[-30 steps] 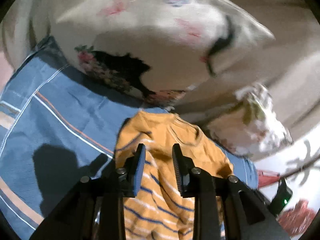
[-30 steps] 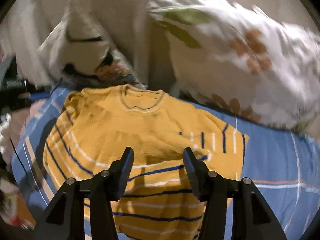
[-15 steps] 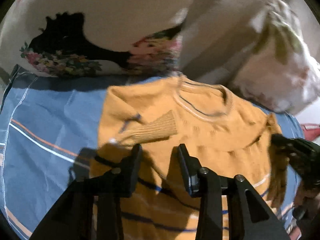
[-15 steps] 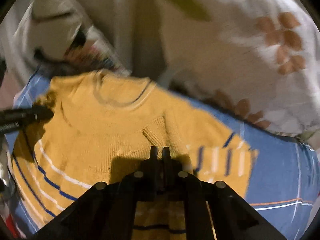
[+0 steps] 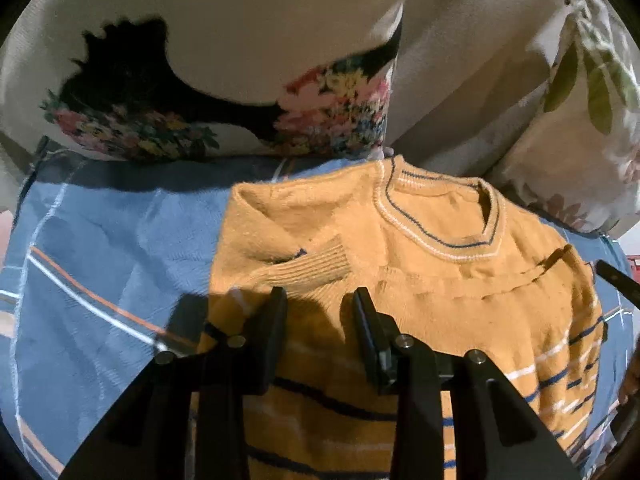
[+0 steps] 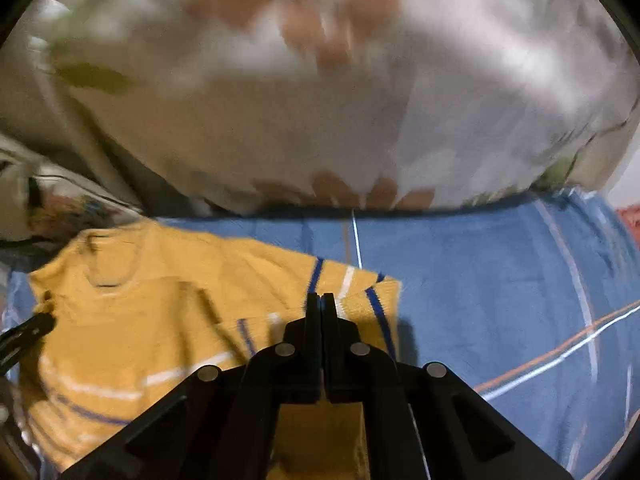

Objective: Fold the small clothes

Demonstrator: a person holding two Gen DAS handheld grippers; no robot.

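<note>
A: Where is the sweater [image 5: 460, 292]?

B: Flat on the blue sheet [image 5: 104, 264], neck toward the pillows. One sweater, mustard with blue and white stripes. Its left sleeve is already folded in, cuff [image 5: 316, 270] lying on the chest just below the collar [image 5: 440, 216].

A: And the other sleeve?

B: In the right wrist view the striped sleeve [image 6: 352, 292] sticks out past the sweater's body over the sheet, so I judge the step in hand is the sleeve fold on that side.

A: The claws?

B: Two. The left gripper [image 5: 316, 312] hangs over the sweater's chest just below the cuff, jaws partly spread, nothing between them that I can see pressed. The right gripper [image 6: 321, 308] has just been closing and its jaws are now pressed together at the striped sleeve. The view is blurred, and I cannot tell whether they pinch the knit or are shut on nothing.

A: So what does the next move call for?

B: If the sleeve is caught, carry it across the sweater toward the collar and lay it beside the first cuff, keeping the knit low so that the body does not drag. If not, reopen and take the sleeve at its edge. The left gripper could press the chest to hold it.

A: Anything else to count?

B: Two pillows beyond the sweater: a dark floral one [image 5: 224, 80] and a leaf-print one [image 5: 580, 120].
</note>
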